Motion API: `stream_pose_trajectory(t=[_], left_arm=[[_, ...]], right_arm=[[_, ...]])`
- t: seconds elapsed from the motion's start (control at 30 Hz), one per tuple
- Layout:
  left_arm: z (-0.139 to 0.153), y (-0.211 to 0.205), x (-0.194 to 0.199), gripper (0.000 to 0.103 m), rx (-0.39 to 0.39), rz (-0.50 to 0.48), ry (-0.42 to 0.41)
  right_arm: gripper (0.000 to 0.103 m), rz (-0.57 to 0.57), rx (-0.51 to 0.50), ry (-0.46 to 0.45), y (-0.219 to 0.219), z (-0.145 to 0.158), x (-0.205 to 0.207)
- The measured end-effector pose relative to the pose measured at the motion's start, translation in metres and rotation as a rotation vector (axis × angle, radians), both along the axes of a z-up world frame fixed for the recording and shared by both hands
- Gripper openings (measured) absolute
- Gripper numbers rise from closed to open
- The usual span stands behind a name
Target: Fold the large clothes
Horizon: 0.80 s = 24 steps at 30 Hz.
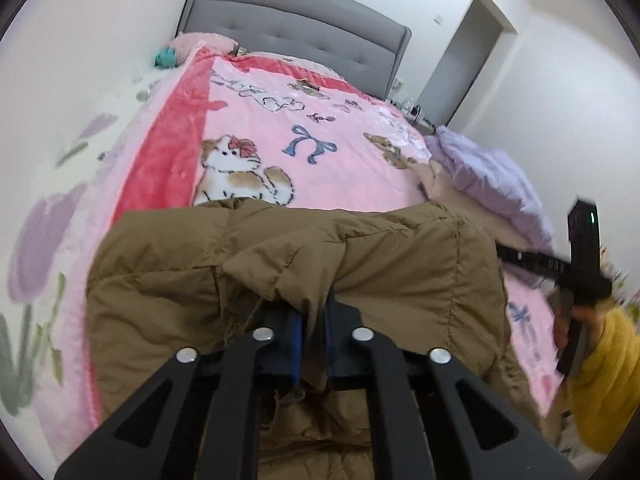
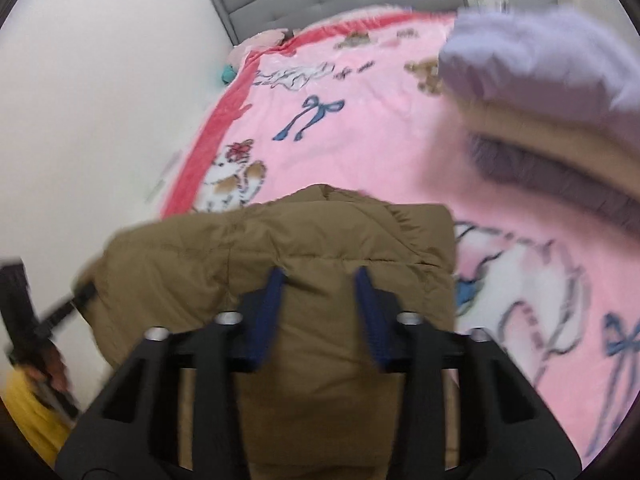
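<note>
Brown and puffy, the quilted coat [image 1: 288,264] lies bunched on the near end of the bed, on top of a pink blanket [image 1: 340,168] printed with cats and blue bows. The left hand-held gripper [image 1: 314,320] has its blue-padded fingers [image 1: 297,336] drawn close together with a fold of the coat's fabric pinched between them, near the coat's front edge.

From the right wrist view, the right hand-held gripper [image 2: 320,280] hangs over the coat [image 2: 280,248] with its two blue fingers [image 2: 272,300] spread wide apart and nothing between them; whether the tips touch the fabric cannot be told, as this view is blurred. In the left wrist view the same hand-held gripper shows at the coat's right side, held by a hand [image 1: 576,320] in a yellow sleeve [image 1: 608,376].

A grey padded headboard [image 1: 296,32] stands at the far end of the bed. A stack of folded lilac and beige bedding [image 2: 552,92] sits on the blanket's right side, well apart from the coat.
</note>
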<state>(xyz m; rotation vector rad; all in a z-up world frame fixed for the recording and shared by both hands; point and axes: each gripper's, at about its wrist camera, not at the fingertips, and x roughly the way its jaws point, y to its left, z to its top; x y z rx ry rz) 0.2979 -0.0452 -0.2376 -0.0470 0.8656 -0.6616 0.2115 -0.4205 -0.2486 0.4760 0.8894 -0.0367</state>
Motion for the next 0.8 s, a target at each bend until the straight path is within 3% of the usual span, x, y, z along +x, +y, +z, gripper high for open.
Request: stream_pose_trajectory(t=[0.03, 0.07, 0.1, 0.2, 0.27, 0.37, 0.47, 0.53, 0.8], left_arm=[[0.007, 0.001, -0.002, 0.005, 0.011, -0.013, -0.032], [0.014, 0.004, -0.004, 0.004, 0.004, -0.012, -0.052], [0.024, 0.010, -0.005, 0.004, -0.008, -0.005, -0.078], [0.044, 0.024, -0.004, 0.004, -0.005, 0.024, -0.129], [0.042, 0.030, 0.001, 0.004, -0.010, 0.027, -0.097], [0.014, 0.035, 0.007, 0.004, 0.054, 0.024, -0.006], [-0.023, 0.040, 0.010, 0.004, 0.026, 0.035, 0.116], [-0.036, 0.034, 0.010, 0.004, 0.034, 0.030, 0.125], [-0.062, -0.004, 0.045, 0.007, 0.149, 0.013, 0.159]], right_arm=[[0.026, -0.024, 0.039, 0.008, -0.009, -0.003, 0.006], [0.012, -0.026, 0.055, 0.009, -0.012, -0.003, 0.012], [0.007, -0.006, 0.071, 0.008, -0.012, -0.001, 0.021], [0.007, 0.106, 0.030, -0.020, 0.012, 0.013, 0.040], [0.008, 0.203, -0.021, -0.026, 0.039, 0.018, 0.053], [0.009, 0.284, -0.188, 0.046, 0.080, 0.001, 0.076], [0.007, 0.332, -0.311, 0.128, 0.107, -0.032, 0.092], [0.005, 0.318, -0.382, 0.150, 0.113, -0.047, 0.098], [0.004, 0.276, -0.354, 0.247, 0.095, -0.077, 0.116]])
